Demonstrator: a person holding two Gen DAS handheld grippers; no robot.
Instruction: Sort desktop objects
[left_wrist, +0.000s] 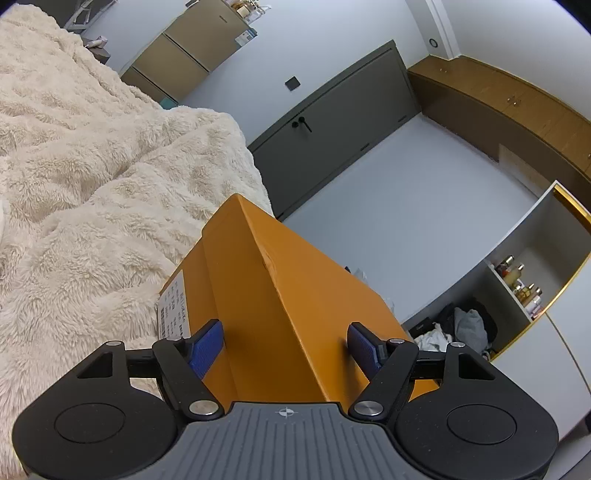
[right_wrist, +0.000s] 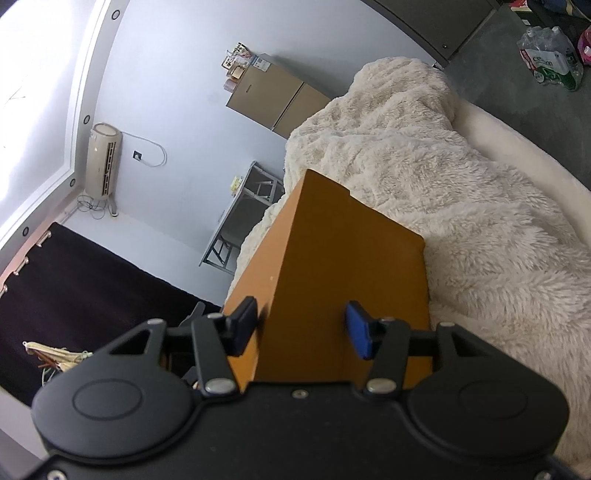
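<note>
An orange cardboard box (left_wrist: 280, 295) with a white label on its left side fills the middle of the left wrist view. My left gripper (left_wrist: 286, 349) is shut on the orange box, one blue pad on each face of its near corner. The same orange box (right_wrist: 332, 277) shows in the right wrist view. My right gripper (right_wrist: 301, 334) is shut on its other end, the blue fingers pressed on both faces. The box is held up above a fluffy cream blanket (left_wrist: 92, 166), between the two grippers.
The cream blanket (right_wrist: 461, 203) covers a bed. A grey door (left_wrist: 332, 122), wooden cabinets (left_wrist: 517, 110) and an open shelf with bottles (left_wrist: 521, 284) are in the left view. A standing air conditioner (right_wrist: 103, 158), a metal-frame table (right_wrist: 240, 221) and a black curtain (right_wrist: 92, 288) are in the right view.
</note>
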